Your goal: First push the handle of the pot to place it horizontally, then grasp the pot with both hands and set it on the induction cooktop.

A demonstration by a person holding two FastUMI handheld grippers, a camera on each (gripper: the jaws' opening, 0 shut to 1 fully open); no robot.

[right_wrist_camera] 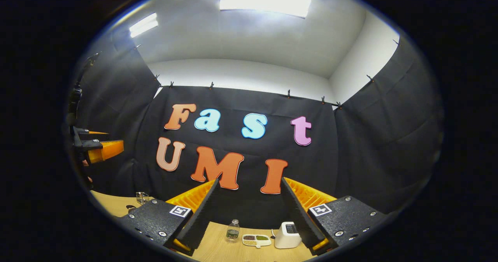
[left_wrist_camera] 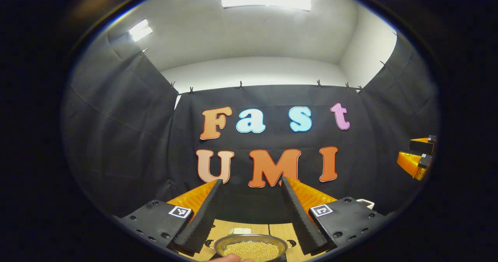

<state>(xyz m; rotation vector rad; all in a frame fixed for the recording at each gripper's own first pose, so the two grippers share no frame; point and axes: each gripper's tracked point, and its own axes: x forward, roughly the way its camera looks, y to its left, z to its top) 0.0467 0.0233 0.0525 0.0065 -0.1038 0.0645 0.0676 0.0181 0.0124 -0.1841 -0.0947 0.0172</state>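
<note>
A metal pot (left_wrist_camera: 251,249) holding yellow grains stands on the wooden table (left_wrist_camera: 278,231) at the bottom of the left gripper view, low between my fingers. My left gripper (left_wrist_camera: 251,180) is raised above it, open, with nothing between its fingers. A fingertip of a hand (left_wrist_camera: 229,258) shows at the pot's near rim. My right gripper (right_wrist_camera: 249,179) is also lifted and open, holding nothing, and faces the back wall. Each gripper appears at the edge of the other's view: the right gripper (left_wrist_camera: 416,153) far right, the left gripper (right_wrist_camera: 102,141) far left.
In the right gripper view, a small bottle (right_wrist_camera: 233,230), a divided dish (right_wrist_camera: 256,240) and a white appliance (right_wrist_camera: 288,234) stand near the back wall on the table (right_wrist_camera: 218,250). A glass jar (right_wrist_camera: 142,197) sits at the left. A small pale item (left_wrist_camera: 240,231) lies behind the pot.
</note>
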